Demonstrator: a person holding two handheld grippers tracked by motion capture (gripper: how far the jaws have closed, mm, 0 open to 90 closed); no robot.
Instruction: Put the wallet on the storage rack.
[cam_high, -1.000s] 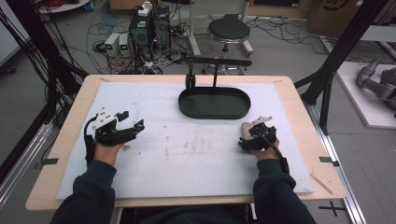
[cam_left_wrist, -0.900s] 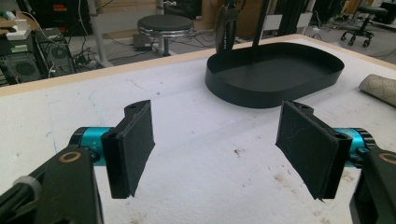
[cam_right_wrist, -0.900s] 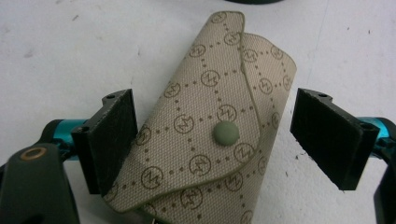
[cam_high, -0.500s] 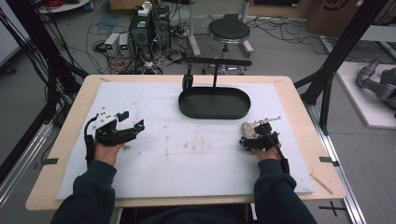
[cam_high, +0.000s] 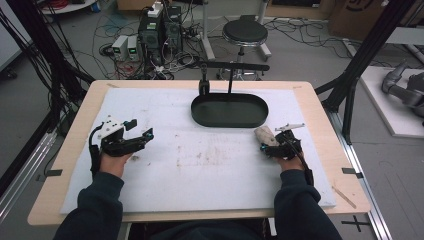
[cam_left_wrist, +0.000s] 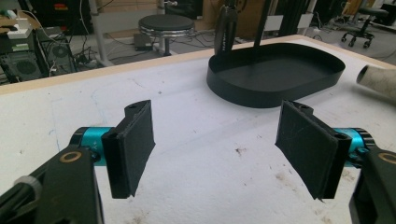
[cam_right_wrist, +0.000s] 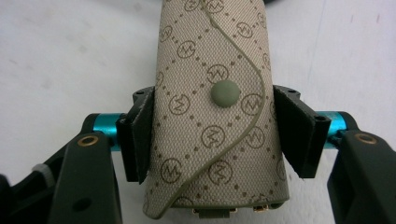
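Right tool (cam_high: 270, 145) at about 4 o'clock on the bench (cam_high: 320, 120), over the white mat (cam_high: 200, 170). Its jaws have just been closing and now flank a beige monogrammed pouch (cam_right_wrist: 215, 116) — the left pad (cam_right_wrist: 140, 140) lies against the fabric, the right pad (cam_right_wrist: 294, 135) sits at the pouch's edge; the grip looks like a pinch across its width. The pouch has a snap button on a curved flap and lies flat on the mat, just off the 4 o'clock end of the black oval tray (cam_high: 200, 112).

Left tool (cam_high: 137, 131) at about 8 o'clock, well apart from the pouch — jaws spread, nothing between the pads (cam_left_wrist: 135, 144). In the left gripper view the tray (cam_left_wrist: 243, 88) sits toward 1 o'clock and one end of the pouch (cam_left_wrist: 378, 79) shows at 2 o'clock.
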